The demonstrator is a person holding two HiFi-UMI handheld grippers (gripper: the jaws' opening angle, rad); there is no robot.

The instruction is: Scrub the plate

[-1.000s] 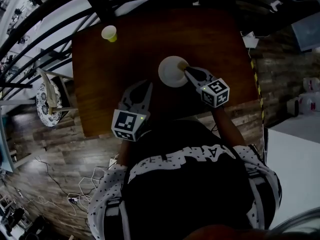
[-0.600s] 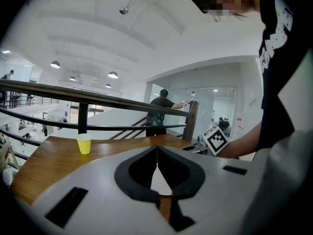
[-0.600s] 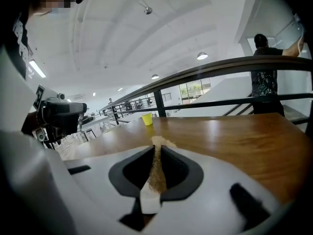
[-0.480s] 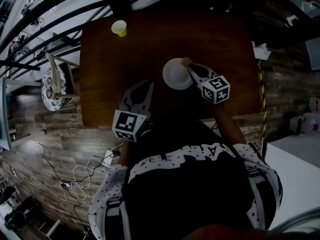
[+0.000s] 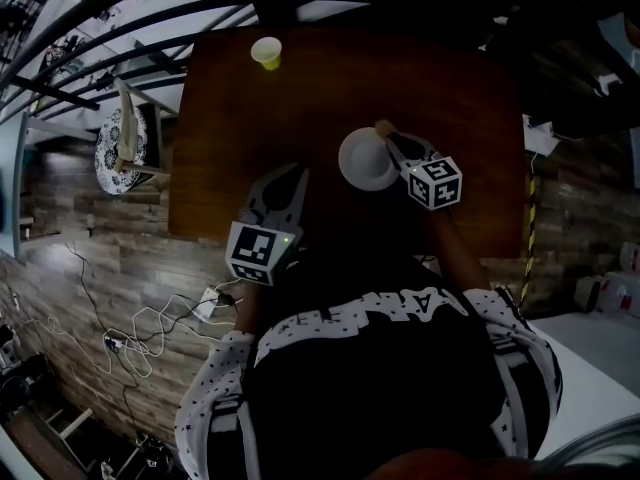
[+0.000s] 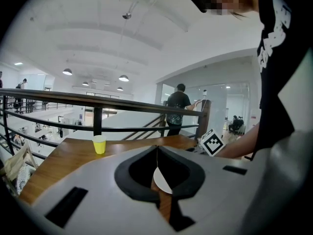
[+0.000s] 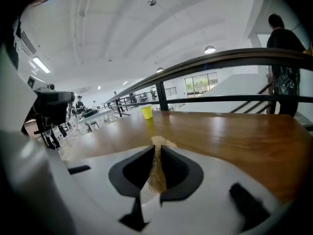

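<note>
A white plate [image 5: 366, 161] lies on the brown wooden table [image 5: 450, 88], right of its middle. My right gripper [image 5: 390, 140] reaches over the plate's far right rim and is shut on a brown scrub sponge [image 5: 381, 127]. In the right gripper view the sponge [image 7: 157, 165] stands pinched upright between the jaws of the right gripper [image 7: 157, 153]. My left gripper [image 5: 290, 176] hangs near the table's front left, apart from the plate, jaws shut on nothing. In the left gripper view a slice of the plate [image 6: 164, 181] shows behind the left gripper [image 6: 156, 151].
A yellow cup [image 5: 266, 52] stands at the table's far left edge; the yellow cup [image 6: 99, 144] also shows ahead of the left gripper. A black railing [image 5: 150, 18] runs beyond the table. A patterned object [image 5: 120, 138] and cables [image 5: 160, 328] lie on the floor to the left.
The right gripper has slid the sponge from the plate's right side toward its far rim. The head view has shifted. The left gripper has stayed put.
</note>
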